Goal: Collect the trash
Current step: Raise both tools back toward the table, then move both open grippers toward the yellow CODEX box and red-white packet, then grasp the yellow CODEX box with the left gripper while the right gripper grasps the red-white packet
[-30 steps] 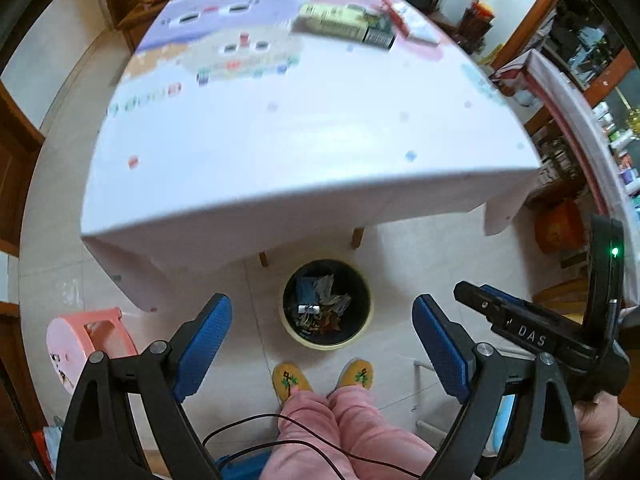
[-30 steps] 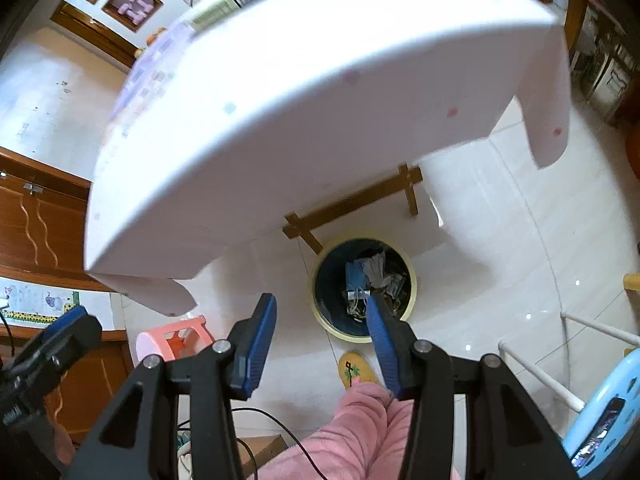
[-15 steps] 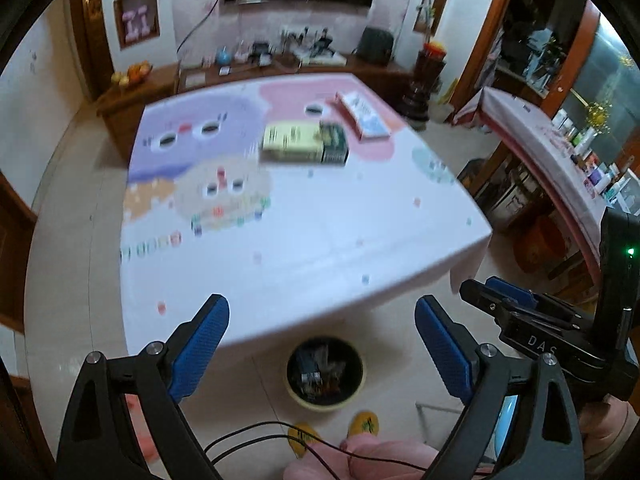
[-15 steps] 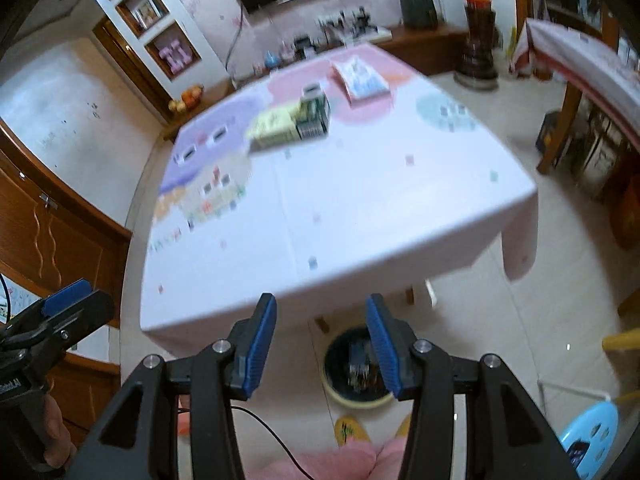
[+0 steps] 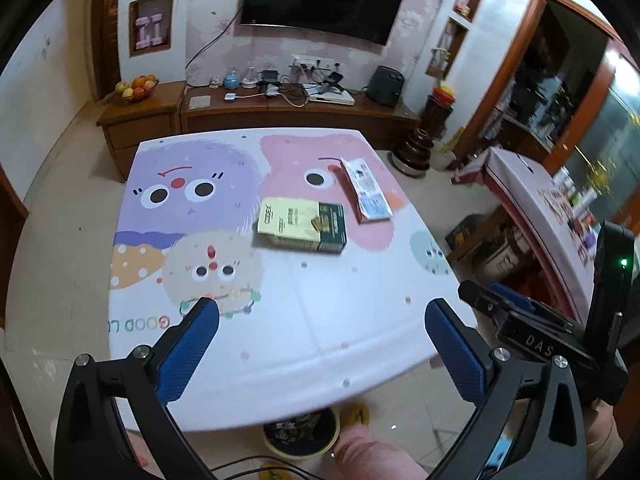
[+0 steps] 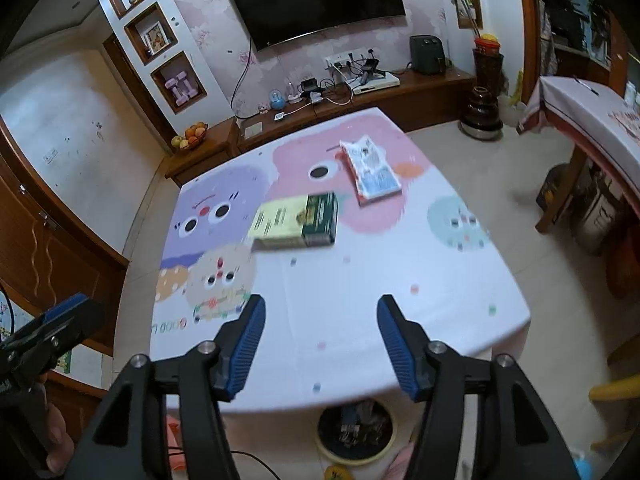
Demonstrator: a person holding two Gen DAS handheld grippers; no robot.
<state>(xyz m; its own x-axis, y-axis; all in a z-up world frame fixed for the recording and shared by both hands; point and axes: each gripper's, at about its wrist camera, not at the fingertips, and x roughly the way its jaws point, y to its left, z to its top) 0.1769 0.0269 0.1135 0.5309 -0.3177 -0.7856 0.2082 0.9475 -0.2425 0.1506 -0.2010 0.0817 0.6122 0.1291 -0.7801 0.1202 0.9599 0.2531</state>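
Note:
A yellow and green box [image 5: 304,230] [image 6: 298,221] lies flat near the middle of the table [image 5: 360,344] [image 6: 440,320], which wears a cartoon-monster cloth. Behind it to the right lies a red and white packet [image 5: 366,190] [image 6: 372,170]. Both grippers hover above the table's near edge, well short of the two items. The left gripper [image 5: 320,320] is wide apart and still opening, with nothing between its fingers. The right gripper [image 6: 320,316] is also opening and empty. A round bin [image 5: 300,436] [image 6: 356,428] holding crumpled trash stands on the floor under the near edge.
A TV cabinet [image 5: 288,110] with cables, a fruit bowl [image 5: 136,86] and a dark appliance runs along the far wall. A second cloth-covered table [image 5: 540,200] stands to the right. A person's pink-trousered knee [image 5: 376,456] shows below.
Both grippers have risen from down by the bin and tilted up to face the tabletop. The right gripper's jaws have spread wider; the left ones widened slightly.

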